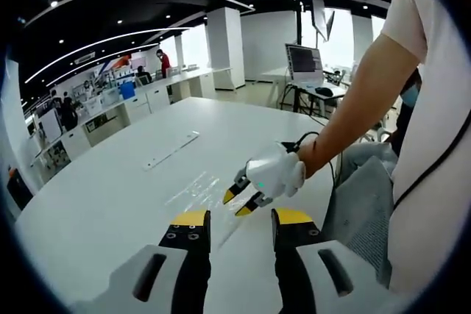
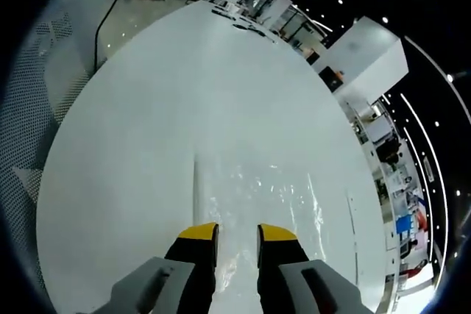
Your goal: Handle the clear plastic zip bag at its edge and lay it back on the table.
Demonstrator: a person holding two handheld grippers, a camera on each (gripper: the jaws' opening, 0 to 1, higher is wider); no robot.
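Note:
The clear plastic zip bag [image 1: 197,187] lies flat on the white table [image 1: 96,204], glinting under the lights. My left gripper [image 1: 241,218] hovers just short of it, jaws wide apart and empty. A white-gloved hand [image 1: 280,173] holds my right gripper [image 1: 240,201] low at the bag's near right edge, its yellow tips a little apart. In the right gripper view the bag [image 2: 265,196] spreads out ahead on the table [image 2: 147,108]. Its near edge runs in between the narrowly parted jaws of my right gripper [image 2: 238,233].
A long white strip [image 1: 171,150] lies on the table beyond the bag. A grey chair [image 1: 362,204] stands at the table's right edge beside the person's arm [image 1: 353,108]. A monitor [image 1: 304,61] and desks stand further back.

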